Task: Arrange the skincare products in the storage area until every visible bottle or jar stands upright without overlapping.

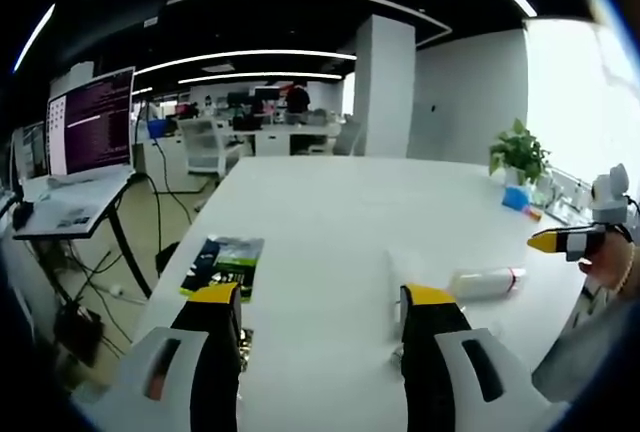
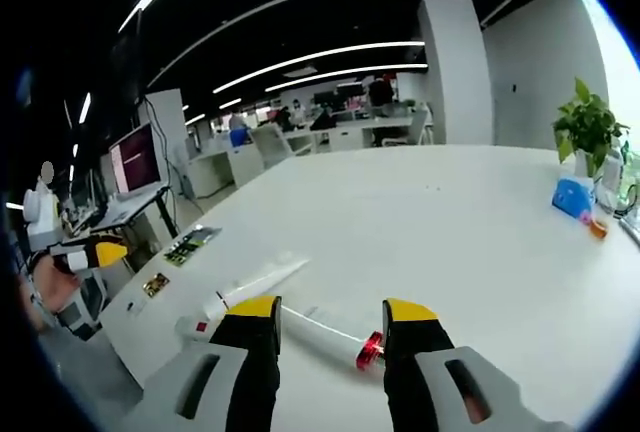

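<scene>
In the right gripper view, the right gripper [image 2: 330,314] hangs just above the near edge of the white table [image 2: 450,222], its two yellow-tipped jaws spread apart with nothing between them. Just beyond the jaw tips lie two skincare products, both on their sides. The white bottle with a red cap [image 2: 330,335] has its long axis running across the gap between the jaws, with the cap pointing toward the right jaw and the table's near edge. The white tube [image 2: 245,292] lies just beside it on the side of the left jaw, its flat tail pointing away toward the middle of the table and its cap end toward the near edge; whether the two touch I cannot tell. Toward the table's left edge lie a green-and-black packet [image 2: 190,243] and a smaller packet [image 2: 155,285]. At the far right corner stand a potted plant [image 2: 588,124] and a blue object [image 2: 573,195]. In the left gripper view, the left gripper [image 1: 325,302] also has its jaws spread and empty over the table, with one white bottle lying on its side beyond the right jaw, long axis crosswise, red cap toward the right edge.
</scene>
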The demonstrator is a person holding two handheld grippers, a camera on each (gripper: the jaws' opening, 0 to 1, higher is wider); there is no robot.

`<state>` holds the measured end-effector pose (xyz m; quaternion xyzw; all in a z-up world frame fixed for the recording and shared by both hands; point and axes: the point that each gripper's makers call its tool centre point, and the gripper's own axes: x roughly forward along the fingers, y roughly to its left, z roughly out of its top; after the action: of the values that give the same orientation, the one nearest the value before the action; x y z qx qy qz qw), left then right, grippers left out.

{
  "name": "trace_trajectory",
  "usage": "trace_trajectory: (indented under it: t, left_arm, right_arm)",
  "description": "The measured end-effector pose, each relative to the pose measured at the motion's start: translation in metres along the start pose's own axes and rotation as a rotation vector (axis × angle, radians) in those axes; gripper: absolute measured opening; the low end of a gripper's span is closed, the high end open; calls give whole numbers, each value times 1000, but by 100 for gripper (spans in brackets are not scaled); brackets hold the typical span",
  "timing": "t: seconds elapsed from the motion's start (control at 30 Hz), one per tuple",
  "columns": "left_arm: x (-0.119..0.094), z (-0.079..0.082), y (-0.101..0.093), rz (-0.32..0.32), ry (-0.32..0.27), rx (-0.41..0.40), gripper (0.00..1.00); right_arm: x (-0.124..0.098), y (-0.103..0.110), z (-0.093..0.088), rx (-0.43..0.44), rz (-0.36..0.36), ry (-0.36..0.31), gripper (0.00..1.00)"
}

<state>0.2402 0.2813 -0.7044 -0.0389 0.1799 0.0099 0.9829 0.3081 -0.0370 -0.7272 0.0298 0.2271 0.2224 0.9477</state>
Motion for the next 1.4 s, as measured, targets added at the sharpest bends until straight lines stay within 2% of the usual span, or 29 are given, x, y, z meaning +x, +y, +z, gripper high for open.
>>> trace_trajectory:
  t: [0.83, 1.23, 1.4]
  left_arm:
    - [-1, 0, -1, -4, -1, -9, 59]
    - [-1, 2, 1, 1, -7, -12, 59]
    - [-1, 2, 0, -1, -6, -10, 58]
  right_arm:
    - [-2, -16, 4, 8, -46, -8, 35]
    - [-8, -28, 17, -2, -75, -61, 36]
    - [-6, -31, 23, -14, -59, -62, 36]
